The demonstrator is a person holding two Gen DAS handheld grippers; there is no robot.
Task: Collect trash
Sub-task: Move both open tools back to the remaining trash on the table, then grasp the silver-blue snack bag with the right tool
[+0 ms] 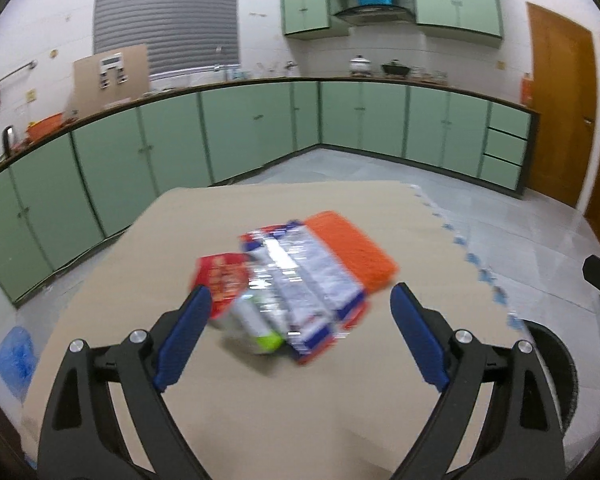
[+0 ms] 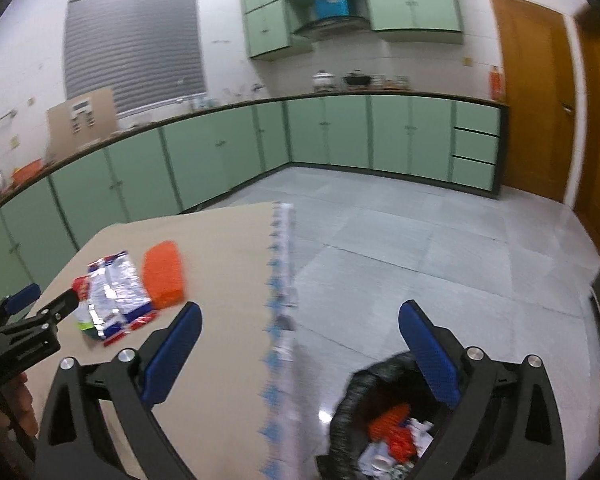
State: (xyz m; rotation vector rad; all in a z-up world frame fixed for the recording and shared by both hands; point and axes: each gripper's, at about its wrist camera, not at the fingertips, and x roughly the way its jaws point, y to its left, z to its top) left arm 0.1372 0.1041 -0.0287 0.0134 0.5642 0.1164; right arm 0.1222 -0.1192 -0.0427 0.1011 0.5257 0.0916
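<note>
Centre of the left wrist view, on the tan bench (image 1: 260, 400): a loose pile of foil wrappers (image 1: 300, 276), a red packet (image 1: 222, 276), an orange pad (image 1: 352, 248), a green-capped bottle (image 1: 256, 328). Left tool (image 1: 300, 320) spread wide, empty, hanging over the pile. Right tool (image 2: 300, 344) equally wide, empty, above the bin (image 2: 352, 400) at lower right. Likely light, crinkly, slippery; best pinched at a wrapper's free edge.

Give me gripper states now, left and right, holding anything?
Left gripper: open, holding nothing; the trash pile lies on the table ahead.
Right gripper: open, empty, above the bin.
</note>
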